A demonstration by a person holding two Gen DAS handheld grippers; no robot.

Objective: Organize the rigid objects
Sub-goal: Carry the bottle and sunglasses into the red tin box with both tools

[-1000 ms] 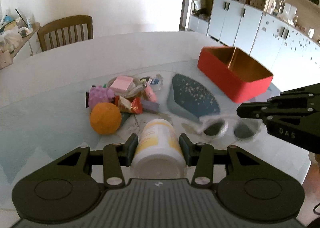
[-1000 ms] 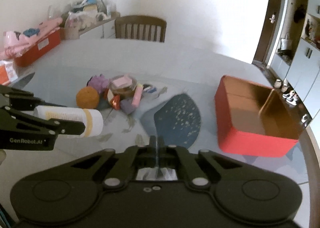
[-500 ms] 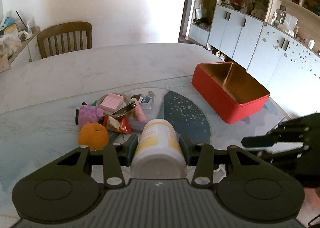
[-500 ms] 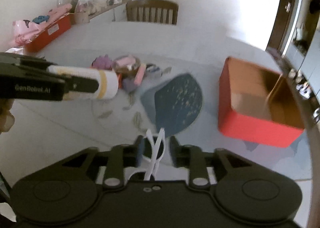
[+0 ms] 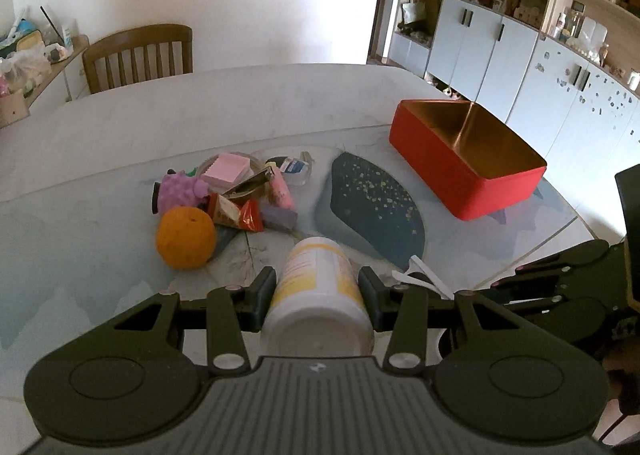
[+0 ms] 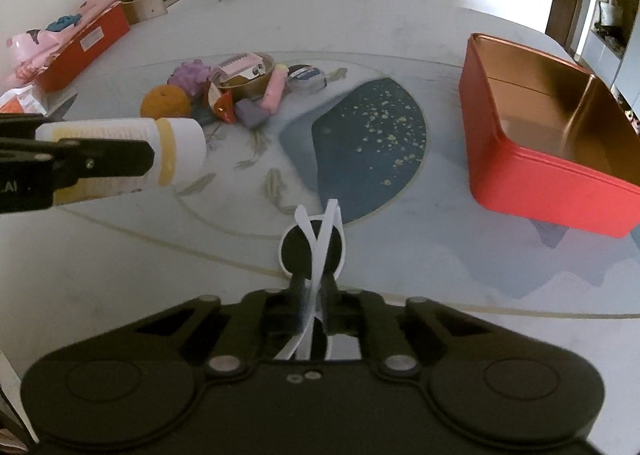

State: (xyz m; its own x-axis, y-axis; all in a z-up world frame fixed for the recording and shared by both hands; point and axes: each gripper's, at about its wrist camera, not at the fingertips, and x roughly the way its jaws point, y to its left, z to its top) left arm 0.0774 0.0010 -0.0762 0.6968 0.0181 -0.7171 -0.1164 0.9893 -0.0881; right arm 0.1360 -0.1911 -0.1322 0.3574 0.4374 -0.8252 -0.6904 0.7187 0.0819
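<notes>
My left gripper (image 5: 316,287) is shut on a white bottle with a yellow label (image 5: 316,295), held lying along its fingers above the table. In the right wrist view the bottle (image 6: 176,151) and the left gripper (image 6: 120,159) come in from the left. My right gripper (image 6: 314,287) is shut on white-framed sunglasses (image 6: 296,251), whose folded arms cross in front of a dark lens. It is low over the table's near edge. In the left wrist view the right gripper (image 5: 516,283) sits at the lower right, with the sunglasses' white arms (image 5: 420,275) poking out. An open red tin box (image 5: 460,171) stands empty at the right.
A pile of small items lies left of centre: an orange (image 5: 186,237), a purple toy (image 5: 180,191), pink sticky notes (image 5: 226,171) in a bowl, a pink tube, and a purple block. A dark blue patch (image 6: 368,143) marks the tabletop. A wooden chair (image 5: 140,55) stands behind the table.
My right gripper sank toward the table, opened around the sunglasses and shut on them. The left gripper kept hold of the bottle with little movement.
</notes>
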